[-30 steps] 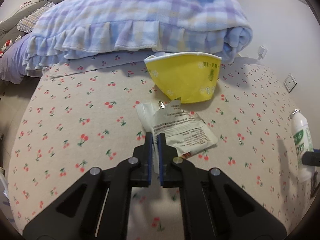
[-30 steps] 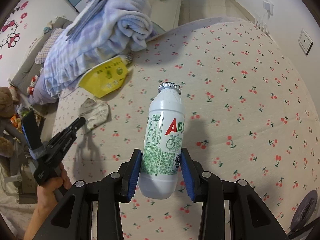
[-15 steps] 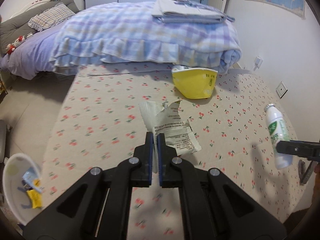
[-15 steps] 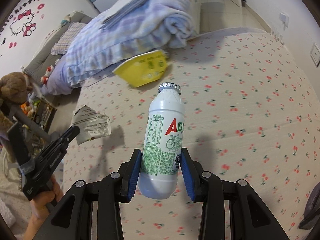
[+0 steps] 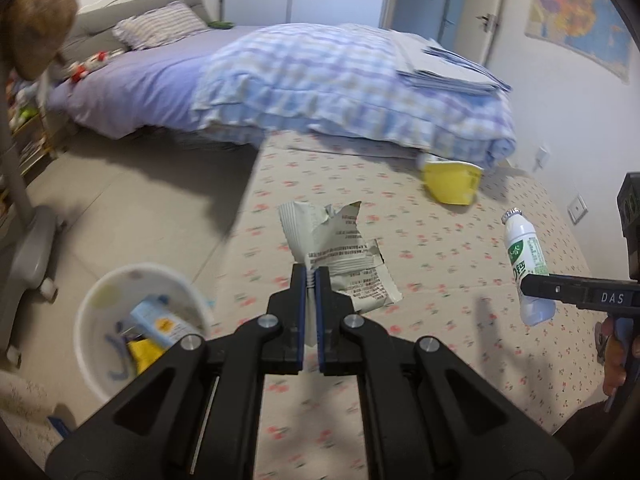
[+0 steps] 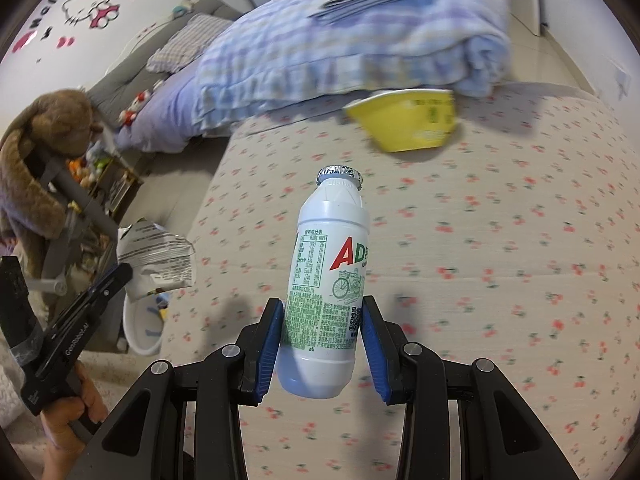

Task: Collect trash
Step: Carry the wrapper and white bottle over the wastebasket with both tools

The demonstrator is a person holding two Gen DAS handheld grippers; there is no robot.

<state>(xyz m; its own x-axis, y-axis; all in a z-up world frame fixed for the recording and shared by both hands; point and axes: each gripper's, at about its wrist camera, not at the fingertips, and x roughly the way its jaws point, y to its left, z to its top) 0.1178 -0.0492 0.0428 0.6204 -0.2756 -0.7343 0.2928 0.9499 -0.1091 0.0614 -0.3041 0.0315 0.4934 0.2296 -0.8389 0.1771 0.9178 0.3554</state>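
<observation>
My left gripper [image 5: 311, 276] is shut on a torn white snack wrapper [image 5: 340, 252], held in the air above the edge of the cherry-print mat [image 5: 420, 248]. The same wrapper [image 6: 156, 256] and left gripper [image 6: 120, 276] show at the left of the right wrist view. My right gripper [image 6: 322, 312] is shut on a white milk-drink bottle [image 6: 328, 280] with a foil cap, held off the mat; the bottle [image 5: 526, 268] hangs at the right in the left wrist view. A white trash bin [image 5: 102, 304] with trash inside stands on the floor, lower left. A yellow paper bowl [image 5: 452, 182] lies on the mat by the quilt.
A bed with a folded blue checked quilt [image 5: 340, 84] borders the mat at the back. A grey chair base [image 5: 32, 256] and a brown plush toy [image 6: 40, 152] stand at the left. The wall with sockets [image 5: 578, 209] is to the right. Grey tiled floor [image 5: 132, 208] lies left of the mat.
Both grippers have moved left and up off the mat, carrying the wrapper and the bottle. The trash bin has come into the left wrist view at lower left.
</observation>
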